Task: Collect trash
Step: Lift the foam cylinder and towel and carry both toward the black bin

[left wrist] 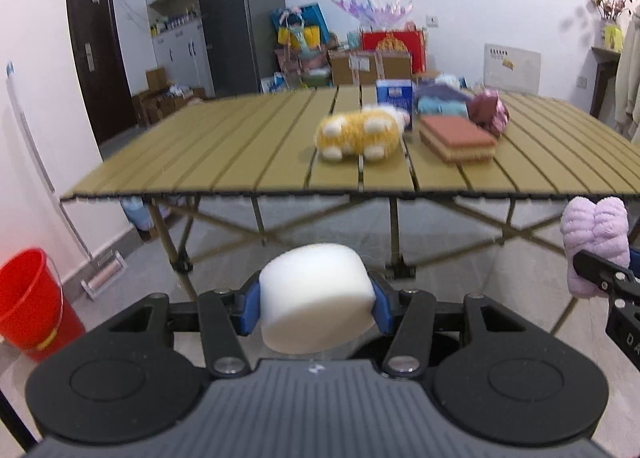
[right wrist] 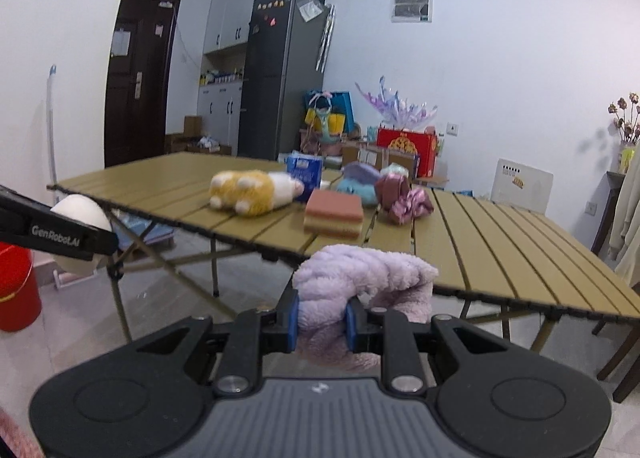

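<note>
I hold two pieces of trash in front of the tabletop (left wrist: 240, 146): one white foam block (left wrist: 316, 298) is clamped between the jaws of my left gripper (left wrist: 316, 308), and one lilac fluffy cloth (right wrist: 360, 290) is squeezed tight in the jaws of my right gripper (right wrist: 322, 322). On the tabletop I count one yellow plush toy (left wrist: 360, 132), one brown sponge (left wrist: 456, 136), one blue carton (left wrist: 394, 92), one light blue bundle (right wrist: 354, 186) and one crumpled dark pink wrapper (left wrist: 488, 110). One red bucket (left wrist: 30, 302) stands on the floor at the left.

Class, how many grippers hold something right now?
2. The left gripper clamps a white foam block; the right gripper pinches a lilac plush cloth.
</note>
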`<state>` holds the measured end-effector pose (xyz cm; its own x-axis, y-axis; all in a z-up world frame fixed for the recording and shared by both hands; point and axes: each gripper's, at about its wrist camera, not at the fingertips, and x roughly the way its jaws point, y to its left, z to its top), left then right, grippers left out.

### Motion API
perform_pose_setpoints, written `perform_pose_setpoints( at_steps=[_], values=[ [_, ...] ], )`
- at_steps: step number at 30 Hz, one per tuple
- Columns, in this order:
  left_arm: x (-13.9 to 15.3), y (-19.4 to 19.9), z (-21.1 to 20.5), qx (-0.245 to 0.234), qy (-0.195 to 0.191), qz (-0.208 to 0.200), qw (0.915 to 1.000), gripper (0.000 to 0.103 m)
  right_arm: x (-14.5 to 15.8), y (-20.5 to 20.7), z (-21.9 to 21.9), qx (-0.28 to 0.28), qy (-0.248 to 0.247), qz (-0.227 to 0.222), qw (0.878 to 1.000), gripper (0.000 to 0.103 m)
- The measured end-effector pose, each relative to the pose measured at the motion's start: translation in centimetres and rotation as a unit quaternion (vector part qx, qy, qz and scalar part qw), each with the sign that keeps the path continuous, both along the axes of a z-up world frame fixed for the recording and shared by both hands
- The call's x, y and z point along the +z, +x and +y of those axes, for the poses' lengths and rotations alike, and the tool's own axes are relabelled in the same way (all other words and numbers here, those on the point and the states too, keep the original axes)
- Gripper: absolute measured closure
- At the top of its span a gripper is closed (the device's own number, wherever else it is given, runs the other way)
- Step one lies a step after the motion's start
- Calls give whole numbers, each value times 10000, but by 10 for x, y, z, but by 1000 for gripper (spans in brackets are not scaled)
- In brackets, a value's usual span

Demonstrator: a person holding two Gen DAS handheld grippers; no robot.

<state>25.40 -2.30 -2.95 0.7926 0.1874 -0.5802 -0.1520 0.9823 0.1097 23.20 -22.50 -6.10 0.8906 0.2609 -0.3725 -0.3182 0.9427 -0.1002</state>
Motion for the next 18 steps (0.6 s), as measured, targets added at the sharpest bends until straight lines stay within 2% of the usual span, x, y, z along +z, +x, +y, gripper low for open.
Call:
perform_pose_setpoints(
  at_steps=[9, 18],
  values=[
    [-43, -21, 11, -47, -215, 742, 9970, 49, -25, -15, -9, -104, 14, 625, 9980, 82],
    [-85, -15, 23, 88, -444, 1462, 9882, 49, -52, -11, -20, -371, 93, 1256, 9913, 82]
  ],
)
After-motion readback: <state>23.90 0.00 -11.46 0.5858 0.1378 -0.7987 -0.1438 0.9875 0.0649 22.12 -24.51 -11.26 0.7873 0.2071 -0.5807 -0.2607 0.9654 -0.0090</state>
